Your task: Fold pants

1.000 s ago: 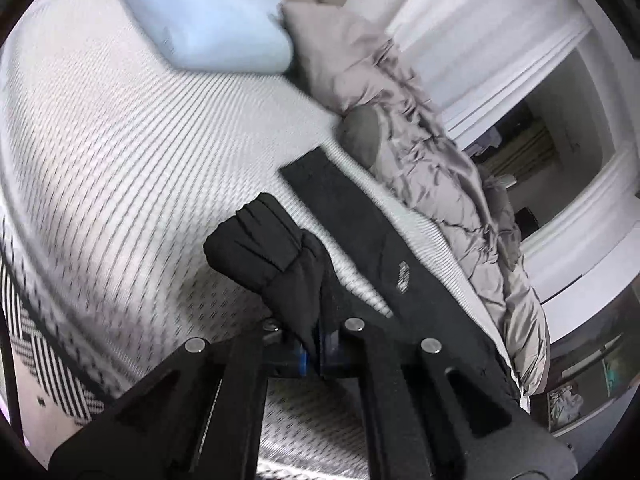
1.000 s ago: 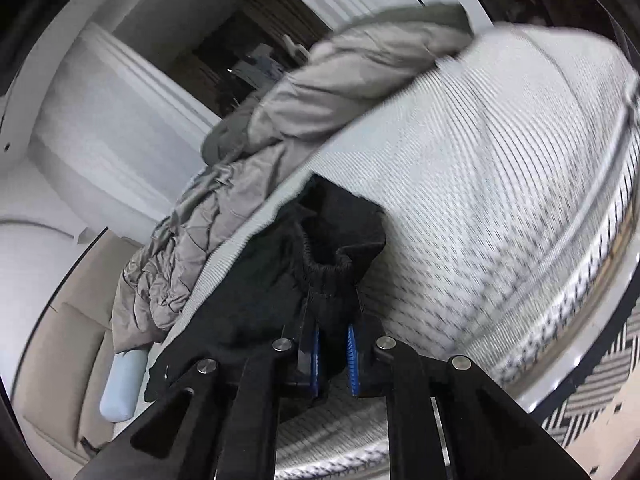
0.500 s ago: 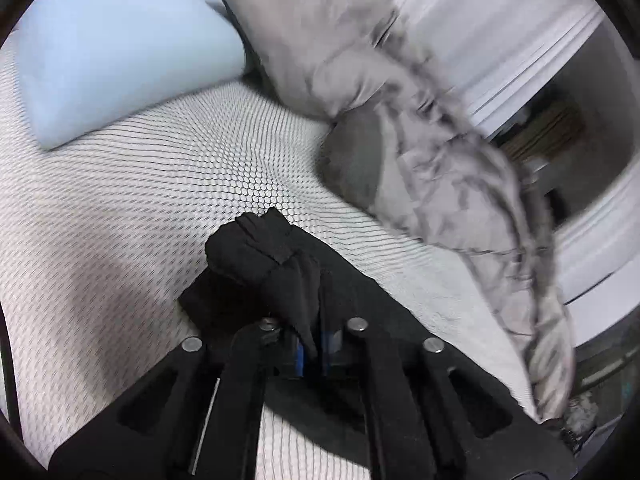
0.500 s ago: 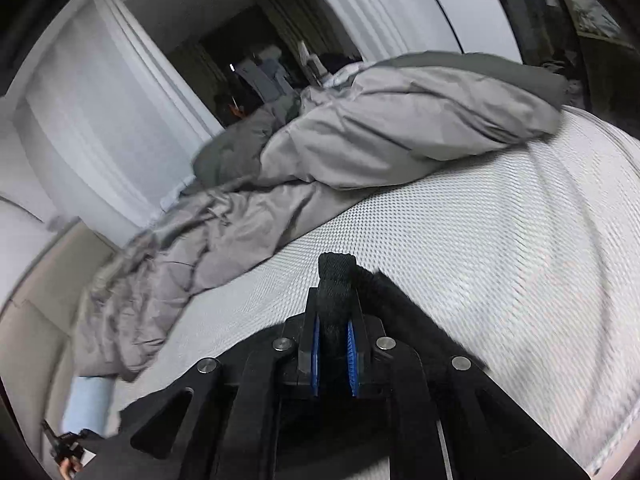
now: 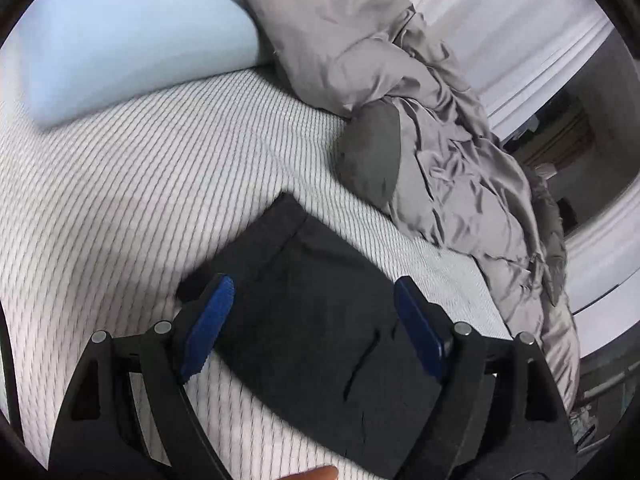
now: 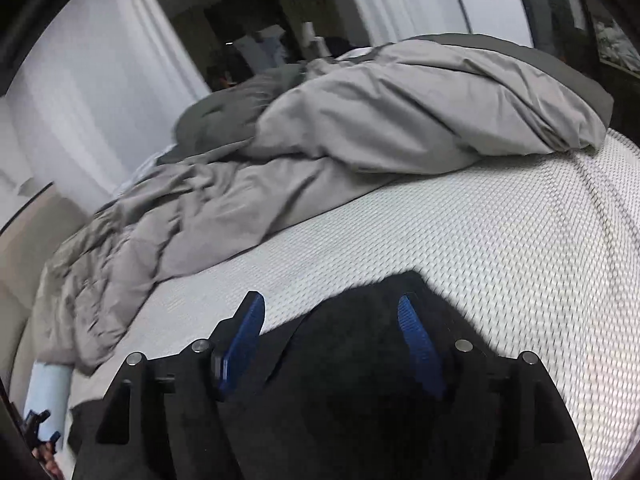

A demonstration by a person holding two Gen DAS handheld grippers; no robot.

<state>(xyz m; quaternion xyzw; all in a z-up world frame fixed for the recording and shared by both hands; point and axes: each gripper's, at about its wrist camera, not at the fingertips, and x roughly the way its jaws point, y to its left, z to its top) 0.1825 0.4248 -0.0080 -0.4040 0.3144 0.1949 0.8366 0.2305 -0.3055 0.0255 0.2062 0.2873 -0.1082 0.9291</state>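
The black pants (image 5: 320, 328) lie folded flat on the white mesh mattress (image 5: 140, 184). My left gripper (image 5: 312, 308) is open, its blue pads on either side of the fabric, holding nothing. In the right wrist view the pants (image 6: 360, 360) lie under my right gripper (image 6: 332, 320), which is open and empty, just above the cloth's far edge.
A light blue pillow (image 5: 128, 36) lies at the head of the bed. A crumpled grey duvet (image 5: 452, 168) runs along the far side of the pants; it also shows in the right wrist view (image 6: 360, 128). White curtains (image 6: 100, 92) hang behind.
Both grippers were shut on the pants and carried them over the lower half. Both have now opened and let go; the fabric lies flat on the mattress.
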